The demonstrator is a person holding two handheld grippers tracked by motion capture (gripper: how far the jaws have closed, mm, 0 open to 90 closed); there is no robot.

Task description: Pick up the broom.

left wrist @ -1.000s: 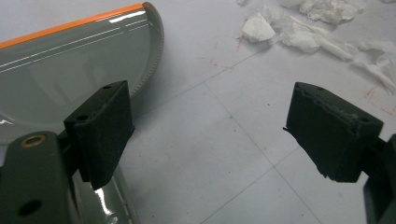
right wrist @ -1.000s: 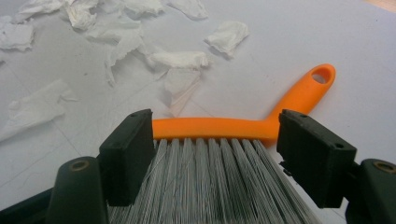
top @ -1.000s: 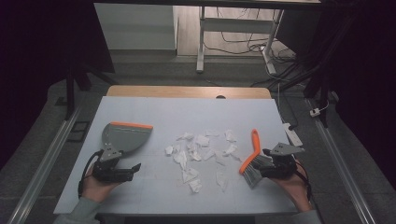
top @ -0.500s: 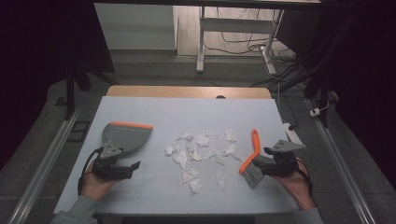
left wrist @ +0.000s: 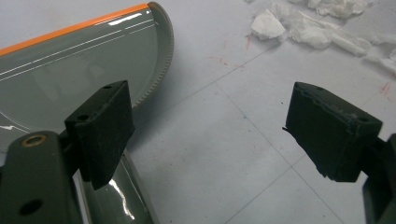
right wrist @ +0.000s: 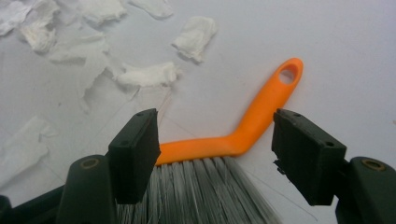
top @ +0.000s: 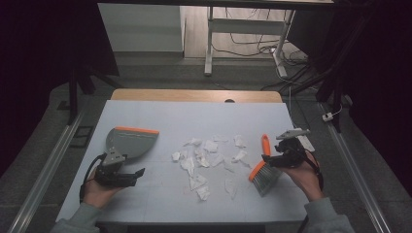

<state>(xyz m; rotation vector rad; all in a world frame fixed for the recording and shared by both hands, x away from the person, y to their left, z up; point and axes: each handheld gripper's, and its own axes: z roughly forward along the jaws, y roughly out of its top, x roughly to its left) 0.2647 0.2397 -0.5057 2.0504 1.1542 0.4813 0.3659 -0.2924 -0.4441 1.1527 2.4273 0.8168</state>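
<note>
Grey dustpan lies empty beside scattered paper scraps.

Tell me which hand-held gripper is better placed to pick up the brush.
Right. The right hand-held gripper has its open jaws, which have just been closing, on either side of the brush, near its bristles. The left hand-held gripper sits across the paper scraps, beside the dustpan.
</note>
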